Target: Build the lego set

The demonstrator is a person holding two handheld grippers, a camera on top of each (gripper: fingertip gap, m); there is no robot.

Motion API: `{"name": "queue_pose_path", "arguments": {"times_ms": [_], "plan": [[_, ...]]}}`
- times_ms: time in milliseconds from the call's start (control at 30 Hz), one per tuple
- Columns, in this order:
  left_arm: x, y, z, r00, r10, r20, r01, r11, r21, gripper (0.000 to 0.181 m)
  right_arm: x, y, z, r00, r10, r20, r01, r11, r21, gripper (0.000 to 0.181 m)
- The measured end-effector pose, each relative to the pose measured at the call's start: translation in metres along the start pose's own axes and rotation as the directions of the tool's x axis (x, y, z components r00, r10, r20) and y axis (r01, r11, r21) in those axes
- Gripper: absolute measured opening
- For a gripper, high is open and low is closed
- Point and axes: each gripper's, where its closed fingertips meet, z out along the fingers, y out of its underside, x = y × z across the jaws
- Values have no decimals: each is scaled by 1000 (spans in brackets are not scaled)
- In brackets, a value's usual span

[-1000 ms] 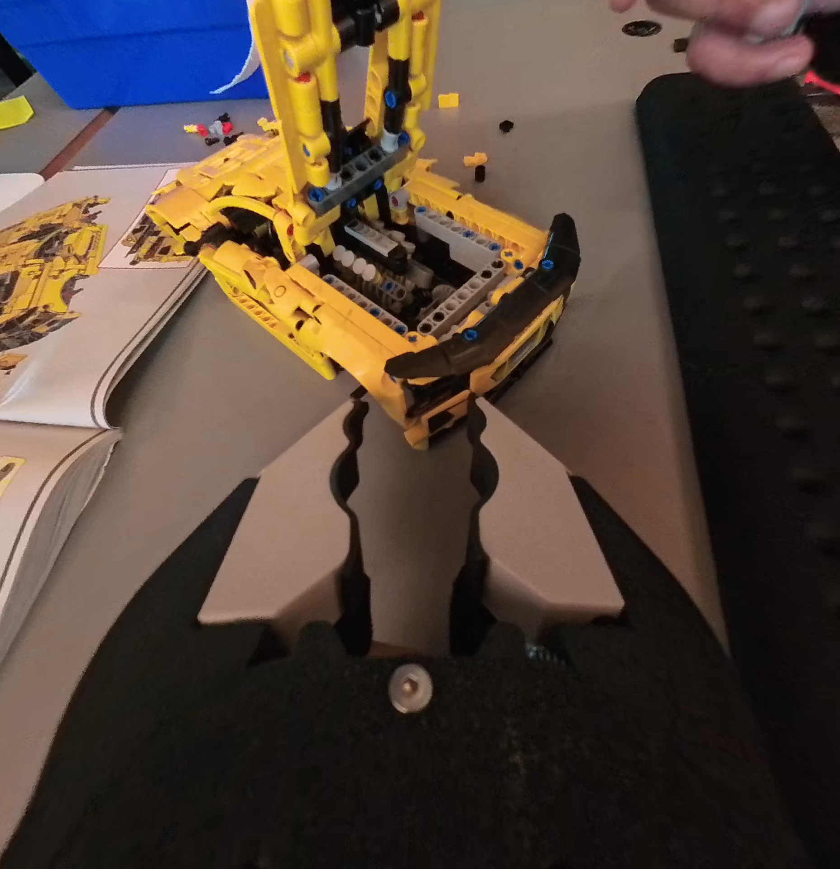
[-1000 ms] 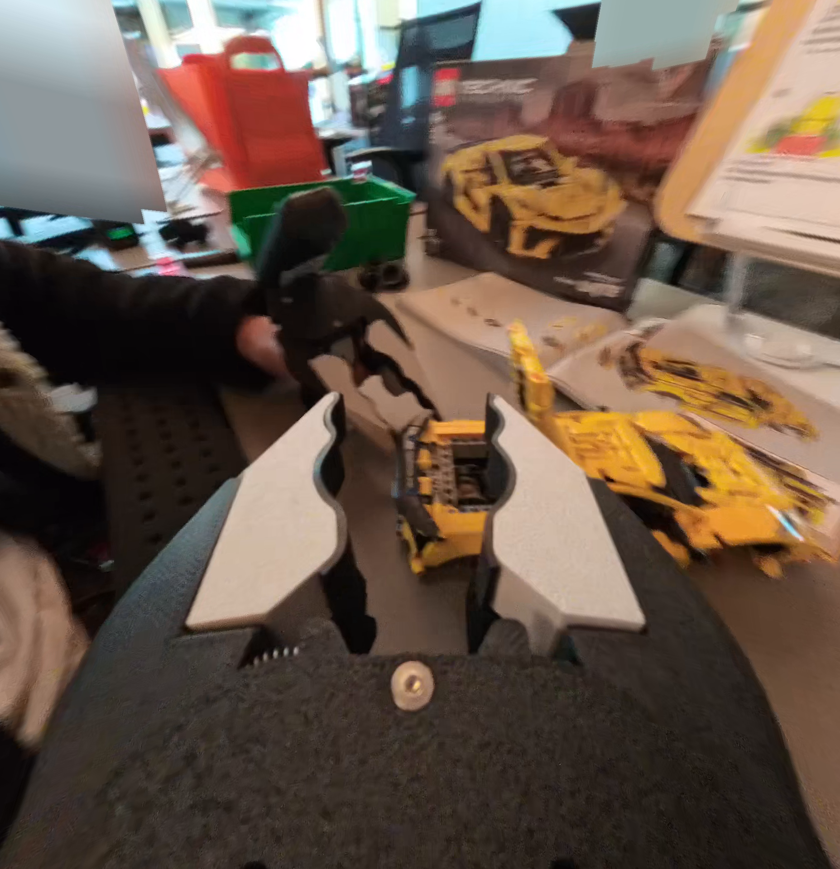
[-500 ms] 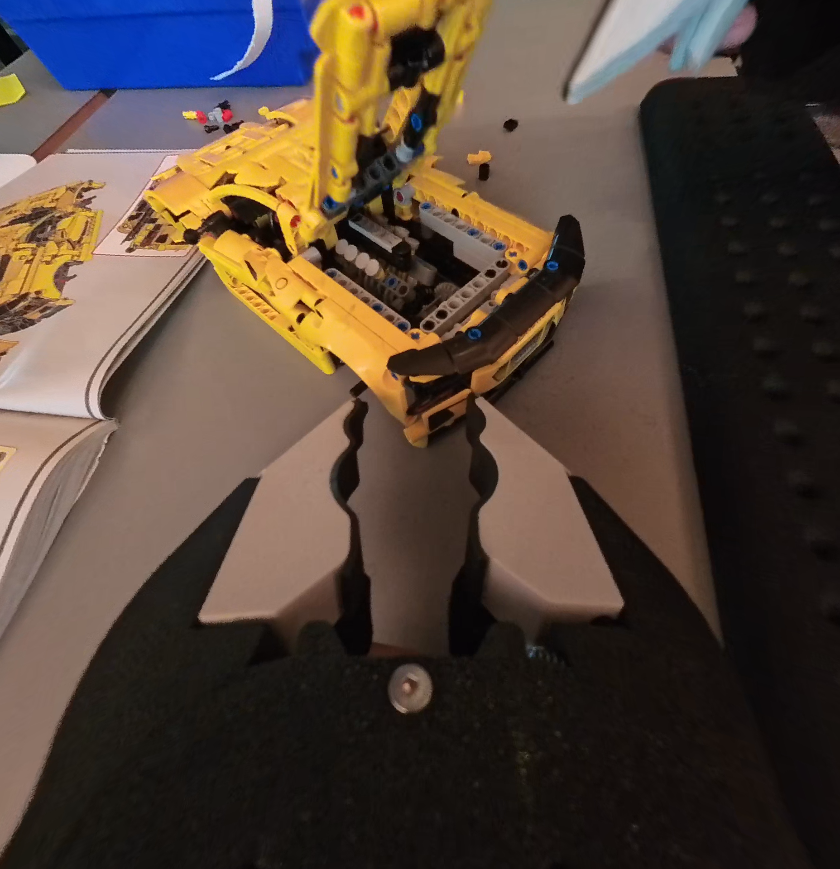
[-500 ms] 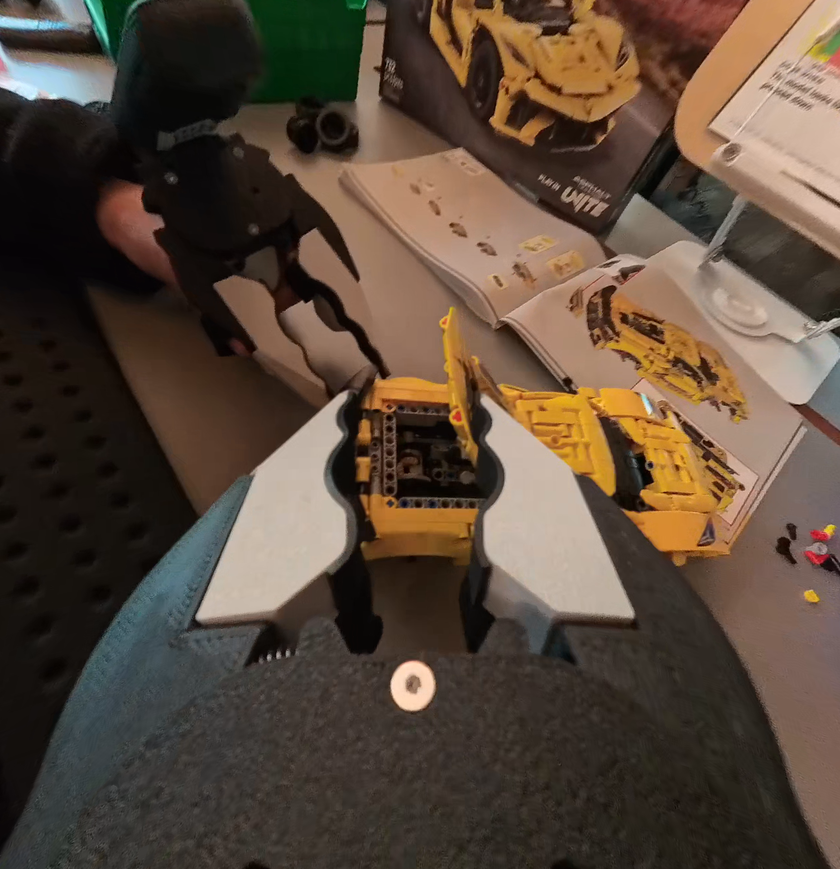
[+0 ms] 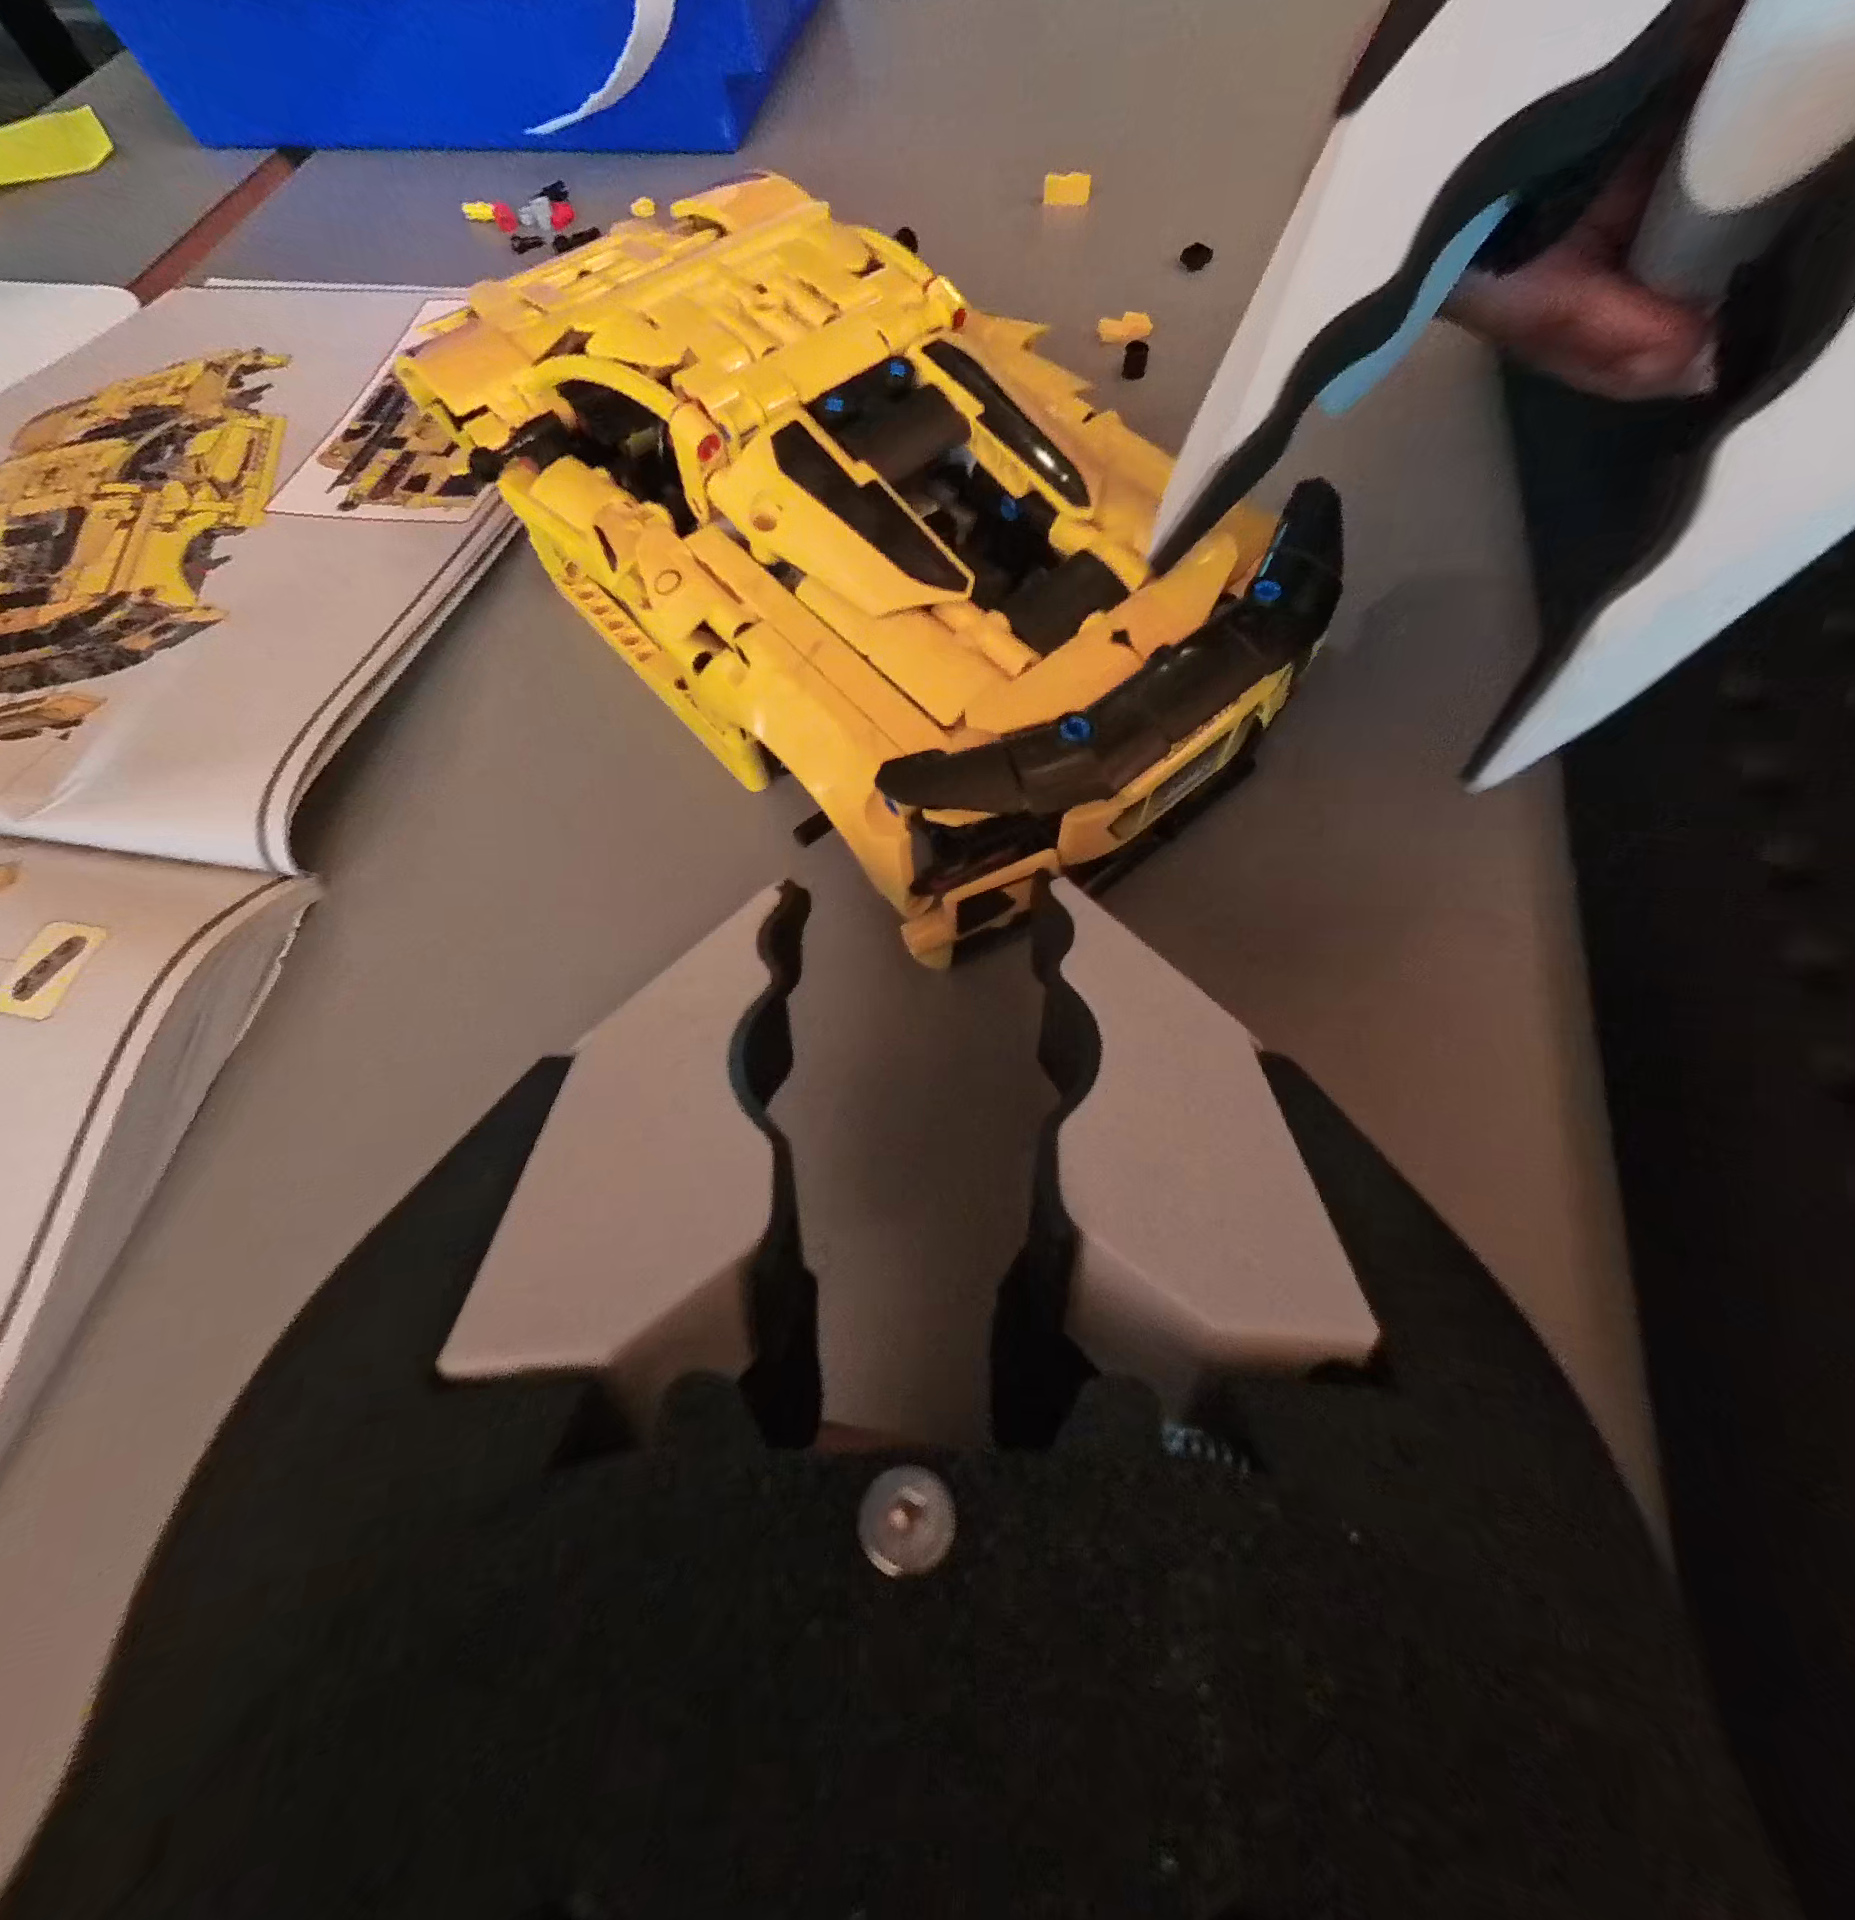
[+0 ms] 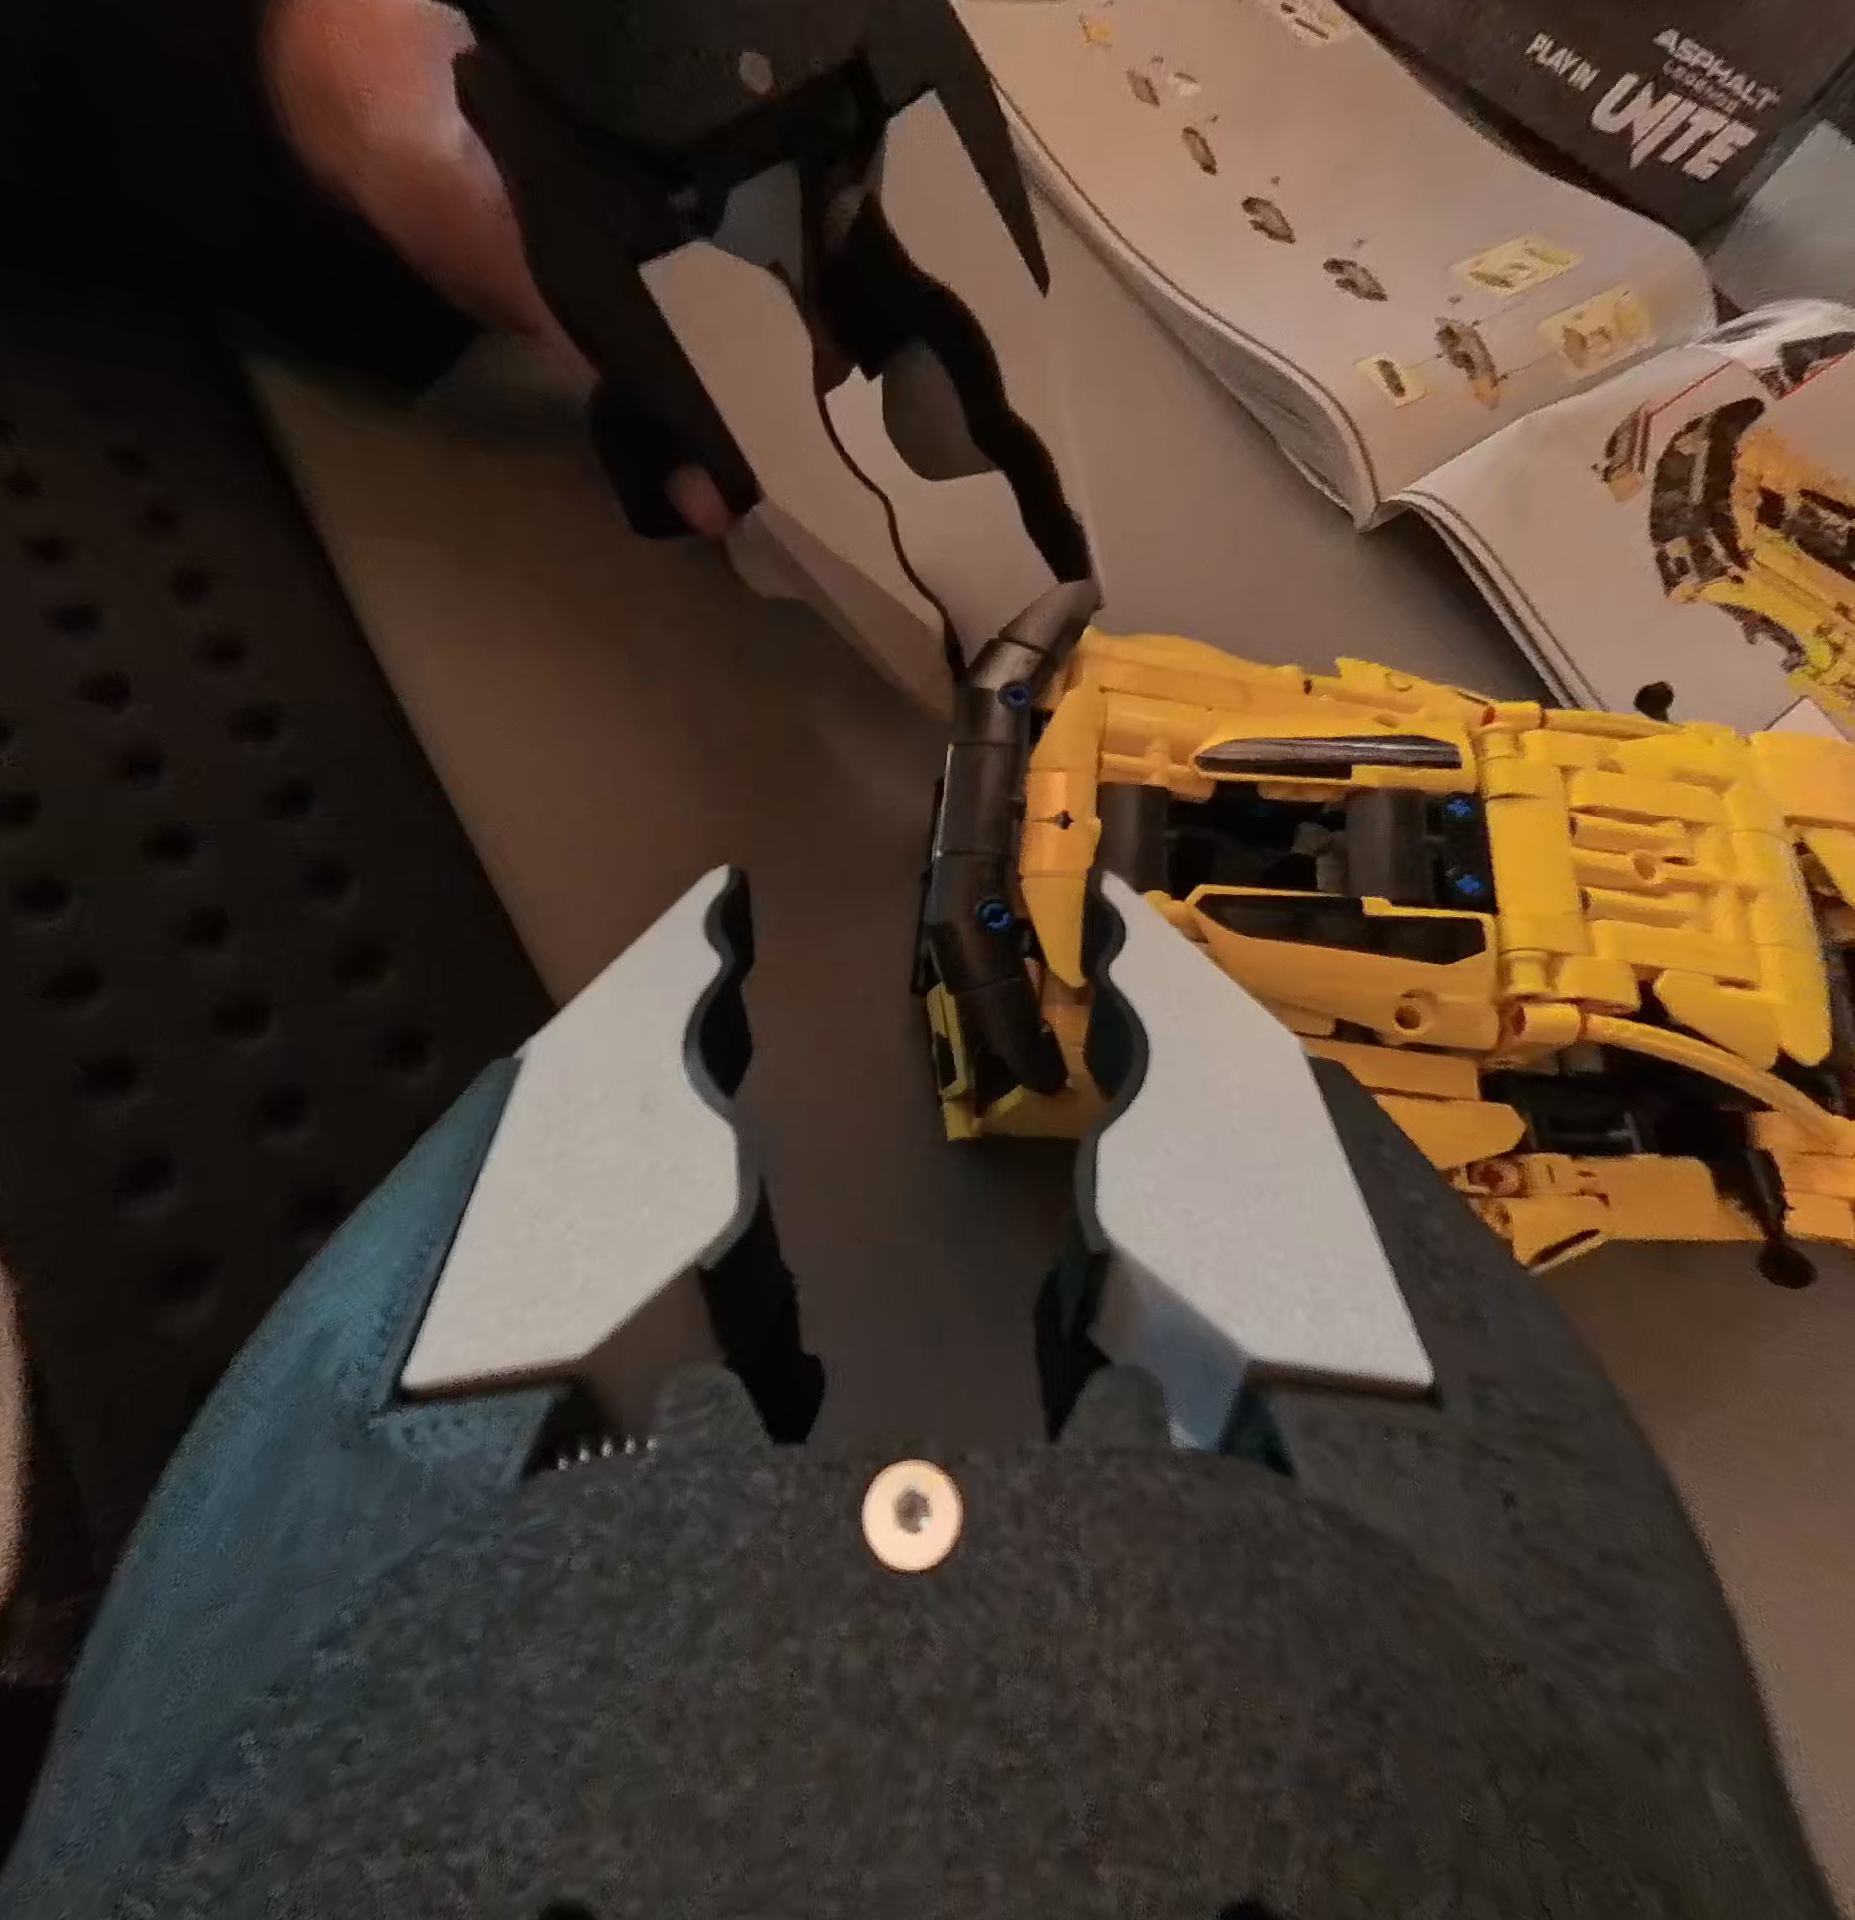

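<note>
My left fingers (image 5: 918, 914) are parted with a clear gap, holding nothing; their tips sit right at the rear corner of the car (image 5: 881, 520), one tip touching or almost touching the yellow bodywork under the black spoiler (image 5: 1141, 717). I cannot tell whether there is real contact. From the right wrist view the same left fingers (image 6: 1006, 582) come down from above onto the end of the spoiler (image 6: 985, 821).

My right fingers (image 6: 918, 904) are wide apart and empty. The right-hand tip lies over the yellow rear deck just beside the spoiler, and the left-hand tip hangs over bare table (image 6: 611, 665). In the left wrist view my right fingers (image 5: 1307, 343) show large and blurred at the upper right, one pale tip pressing on or just above the car's rear deck next to the spoiler.

The car stands on the table, its engine cover down flat, its nose pointing toward the far edge and its tail toward the black mat (image 5: 1733, 935) that runs along the near edge. An open booklet (image 5: 206, 582) lies beside the car, pages showing pictures of it. Loose small bricks (image 5: 528, 213) are scattered past the car's nose, near a blue bin (image 5: 466, 73) at the far edge. A dark box (image 6: 1629, 94) stands beyond the booklet (image 6: 1318, 260).
</note>
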Motion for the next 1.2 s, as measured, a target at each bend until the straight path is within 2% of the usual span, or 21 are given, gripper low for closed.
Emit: {"name": "queue_pose_path", "arguments": {"times_ms": [67, 133, 200, 233, 300, 400, 467, 533, 600, 700, 833, 933, 1000, 1067, 1100, 1167, 1200], "plan": [[-6, 1, -5, 999, 3, 32, -3, 1000, -12, 44, 3, -7, -15, 999, 45, 23, -46, 999, 24, 64], [-8, -5, -15, 998, -36, 43, 36, 999, 2, 44, 21, -12, -36, 997, 81, -1, -81, 992, 98, 70], [-2, -18, -27, 991, -131, 10, 131, 991, 37, 45, 54, -10, -59, 992, 106, -74, -91, 979, 181, 79], [3, -23, -32, 983, -183, 0, 183, 982, 42, 49, 73, -9, -69, 985, 134, -108, -106, 967, 232, 78], [16, -30, -38, 967, -256, 6, 255, 966, 36, 61, 115, -2, -85, 970, 176, -167, -131, 960, 248, 69], [42, -28, -26, 949, -305, 78, 307, 952, -10, 79, 178, 19, -81, 947, 226, -229, -198, 970, 140, 75], [46, -25, -13, 931, -315, 183, 324, 946, -21, 85, 202, 23, -66, 943, 285, -171, -267, 956, 118, 77], [43, -27, -2, 901, -329, 282, 339, 941, 13, 85, 210, 23, -46, 939, 337, -72, -332, 940, 78, 82], [47, -26, 10, 879, -358, 316, 370, 929, 21, 87, 210, 25, -29, 934, 356, 8, -356, 934, 31, 88], [39, -22, 13, 847, -345, 405, 373, 928, 9, 88, 209, 25, -17, 916, 390, 91, -394, 919, 33, 87], [34, -20, 13, 844, -354, 402, 384, 923, 7, 89, 208, 35, -10, 896, 429, 116, -435, 900, 29, 85], [24, -9, 6, 854, -318, 411, 370, 928, -52, 89, 189, 30, -18, 868, 451, 207, -468, 883, 38, 65], [11, 1, -5, 847, -305, 436, 369, 927, -69, 89, 172, 26, -21, 842, 461, 281, -486, 874, 22, 61], [3, 8, -16, 838, -329, 435, 395, 916, -68, 88, 168, 25, -27, 849, 451, 277, -471, 882, 6, 66], [6, 9, -19, 841, -346, 416, 408, 910, -68, 87, 173, 20, -34, 857, 444, 262, -471, 881, 48, 64], [19, 2, -21, 845, -389, 367, 429, 903, -33, 87, 204, 16, -45, 872, 463, 158, -484, 864, 138, 67], [28, -4, -19, 841, -416, 347, 444, 896, -2, 87, 220, 17, -46, 871, 480, 105, -491, 856, 161, 75]]}}
